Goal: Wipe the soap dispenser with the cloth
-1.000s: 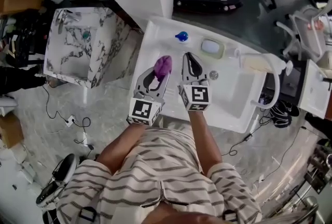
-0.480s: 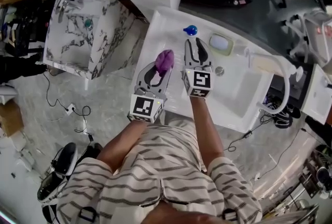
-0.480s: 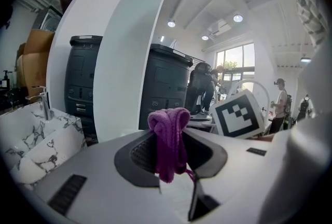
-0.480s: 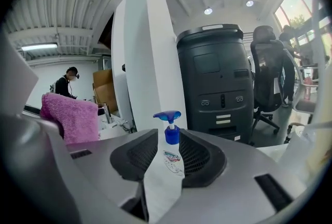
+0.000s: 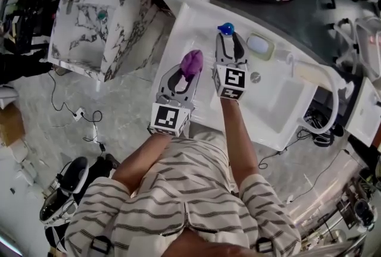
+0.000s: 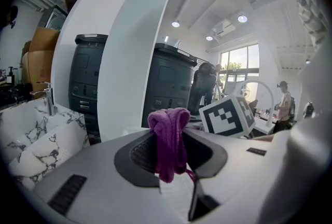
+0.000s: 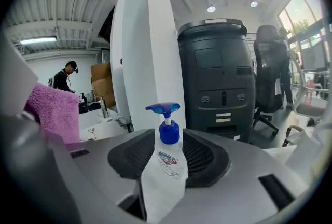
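A clear soap dispenser with a blue pump (image 7: 166,137) stands at the back of the white basin counter (image 5: 178,30); only its blue top (image 5: 225,28) shows in the head view. My right gripper (image 5: 230,37) has its jaws on either side of the bottle, opening, and the pads do not appear to press on it. Just to its left, my left gripper (image 5: 189,71) is shut on a bunched purple cloth (image 6: 168,140), which hangs out between the jaws (image 5: 191,62). That cloth (image 7: 52,109) also shows at the left edge of the right gripper view.
A soap dish (image 5: 260,46) lies right of the dispenser, with a drain (image 5: 255,77) in the bowl and a curved white faucet (image 5: 324,80) further right. A marble basin (image 5: 95,24) stands to the left. A white pillar (image 7: 148,52) and dark cabinet (image 7: 220,78) rise behind the counter.
The right gripper has moved forward to the dispenser and its jaws have opened round the bottle. The left gripper keeps the cloth and has barely shifted.
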Tool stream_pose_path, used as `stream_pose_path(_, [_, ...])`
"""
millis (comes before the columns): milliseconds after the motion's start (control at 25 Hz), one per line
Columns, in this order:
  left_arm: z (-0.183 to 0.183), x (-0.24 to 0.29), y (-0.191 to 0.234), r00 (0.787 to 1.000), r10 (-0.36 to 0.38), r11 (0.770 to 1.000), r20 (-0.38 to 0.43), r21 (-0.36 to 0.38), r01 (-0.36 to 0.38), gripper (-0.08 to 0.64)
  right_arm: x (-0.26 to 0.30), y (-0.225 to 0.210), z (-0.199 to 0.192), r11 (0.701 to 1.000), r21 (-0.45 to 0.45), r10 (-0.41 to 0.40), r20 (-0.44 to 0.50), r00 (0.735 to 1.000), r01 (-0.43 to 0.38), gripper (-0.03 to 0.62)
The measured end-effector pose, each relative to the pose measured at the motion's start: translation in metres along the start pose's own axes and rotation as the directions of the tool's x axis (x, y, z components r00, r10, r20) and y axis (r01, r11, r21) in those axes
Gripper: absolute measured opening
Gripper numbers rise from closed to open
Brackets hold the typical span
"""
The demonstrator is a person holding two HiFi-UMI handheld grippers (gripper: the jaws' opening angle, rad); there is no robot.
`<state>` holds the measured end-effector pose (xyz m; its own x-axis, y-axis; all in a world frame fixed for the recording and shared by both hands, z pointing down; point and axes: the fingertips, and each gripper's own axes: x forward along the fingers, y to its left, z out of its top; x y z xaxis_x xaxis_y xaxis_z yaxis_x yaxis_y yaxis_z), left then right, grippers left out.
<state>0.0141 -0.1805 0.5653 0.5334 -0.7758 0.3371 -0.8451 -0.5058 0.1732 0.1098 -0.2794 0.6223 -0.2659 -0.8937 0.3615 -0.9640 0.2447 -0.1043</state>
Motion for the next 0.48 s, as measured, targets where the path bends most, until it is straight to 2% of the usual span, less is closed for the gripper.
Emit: stream_pose_path(480, [-0.01,0.002,-0.001,1.0,0.01,1.0,-0.014,-0.009,-0.01,0.118,0.013,-0.004,0.007,0.998,-0.067,-0.016,0.003,1.0,0.016,0.155])
